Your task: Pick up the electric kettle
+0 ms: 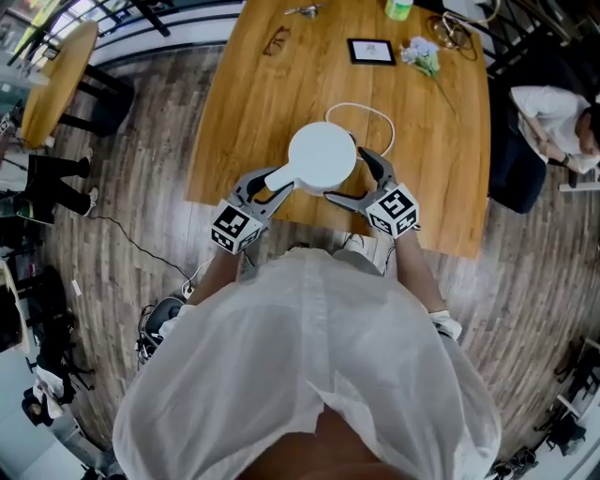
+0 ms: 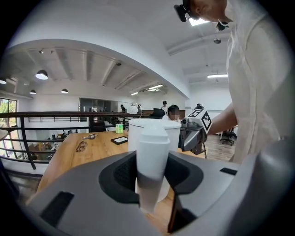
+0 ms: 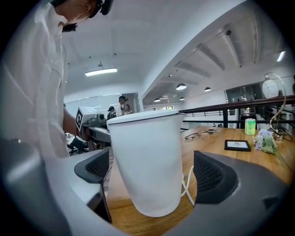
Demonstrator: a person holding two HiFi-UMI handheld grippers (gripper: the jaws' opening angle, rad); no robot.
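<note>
The white electric kettle [image 1: 322,155] stands near the front edge of the wooden table [image 1: 244,103], its handle [image 1: 279,178] pointing toward me on the left. My left gripper [image 1: 272,185] is shut on that handle; in the left gripper view the handle [image 2: 152,156] is pinched between the two dark pads of the left gripper [image 2: 151,173]. My right gripper [image 1: 354,176] is open around the kettle's body. In the right gripper view the kettle [image 3: 147,161] stands between the jaws of the right gripper [image 3: 156,174], with gaps on both sides.
The kettle's white cord [image 1: 375,117] loops behind it. Farther back lie a small framed picture [image 1: 371,51], glasses [image 1: 277,40], flowers [image 1: 424,56] and a green cup [image 1: 398,7]. A seated person [image 1: 562,122] is at the right. A round table [image 1: 56,80] stands at the left.
</note>
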